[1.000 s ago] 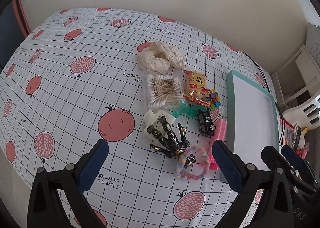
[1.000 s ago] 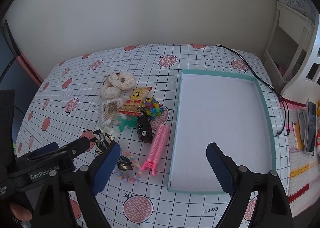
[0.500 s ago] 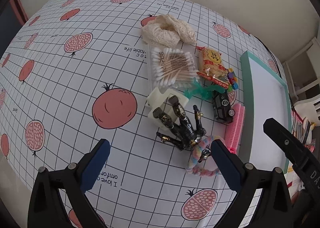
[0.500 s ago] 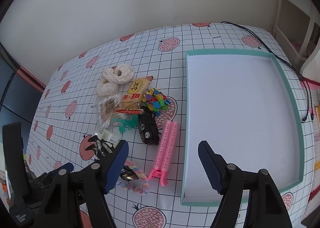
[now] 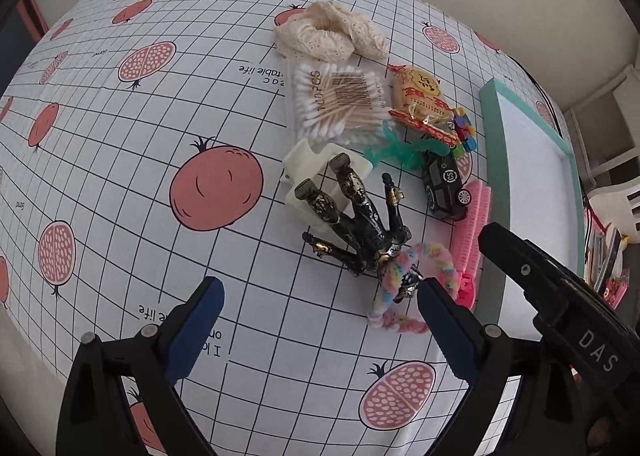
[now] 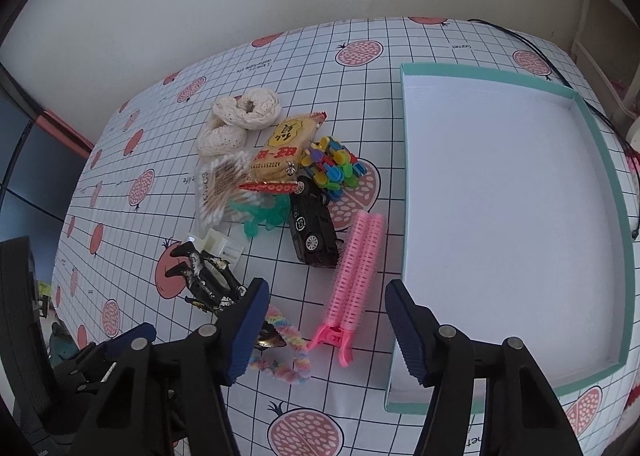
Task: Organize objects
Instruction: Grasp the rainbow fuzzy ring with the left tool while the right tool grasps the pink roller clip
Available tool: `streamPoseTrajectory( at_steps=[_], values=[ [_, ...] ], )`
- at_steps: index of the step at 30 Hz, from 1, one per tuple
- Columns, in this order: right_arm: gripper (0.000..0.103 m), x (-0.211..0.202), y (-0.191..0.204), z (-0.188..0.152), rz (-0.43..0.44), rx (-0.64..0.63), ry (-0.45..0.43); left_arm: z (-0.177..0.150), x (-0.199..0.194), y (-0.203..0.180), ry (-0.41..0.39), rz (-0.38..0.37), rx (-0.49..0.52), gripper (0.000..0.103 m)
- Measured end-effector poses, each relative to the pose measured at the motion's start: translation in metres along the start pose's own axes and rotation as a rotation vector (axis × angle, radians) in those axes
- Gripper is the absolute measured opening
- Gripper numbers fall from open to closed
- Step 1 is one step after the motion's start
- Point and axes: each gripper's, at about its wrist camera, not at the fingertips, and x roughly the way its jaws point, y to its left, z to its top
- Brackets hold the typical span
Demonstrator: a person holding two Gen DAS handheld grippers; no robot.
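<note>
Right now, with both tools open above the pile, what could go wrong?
1. The black figure lies across the pastel scrunchie and a cream clip; lifting one may drag the others.
2. The pink hair roller clip lies close to the tray wall, so a finger could bump it.

left hand-held gripper point(image 5: 316, 320) | black frame | blue pads | silver screws

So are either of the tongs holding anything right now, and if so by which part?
Nothing is held. The left tongs and right tongs are both open above the table, with no object between their pads.
</note>
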Motion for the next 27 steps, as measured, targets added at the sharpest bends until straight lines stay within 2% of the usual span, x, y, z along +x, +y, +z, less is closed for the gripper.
streamPoseTrajectory(
  at_steps=[3, 7, 14, 16, 27],
  values=[
    [0.058, 0.004, -0.001, -0.001, 0.009, 0.012, 0.017, -0.002, 0.002, -0.004, 0.011, -0.005, 0.011, 0.097],
    [0.057, 0.009, -0.002, -0.001, 0.002, 0.018, 0.035, -0.004, 0.006, -0.009, 0.028, -0.013, 0.017, 0.086],
    [0.054, 0.021, 0.000, -0.002, -0.013, 0.020, 0.060, -0.007, 0.009, -0.015, 0.037, -0.003, 0.038, 0.085],
    [0.054, 0.024, 0.000, -0.003, -0.016, 0.019, 0.066, -0.007, 0.009, -0.012, 0.043, -0.007, 0.046, 0.076],
    [0.051, 0.036, 0.004, -0.004, -0.045, -0.005, 0.093, -0.011, 0.015, -0.009, 0.067, -0.012, 0.058, 0.071]
  ],
)
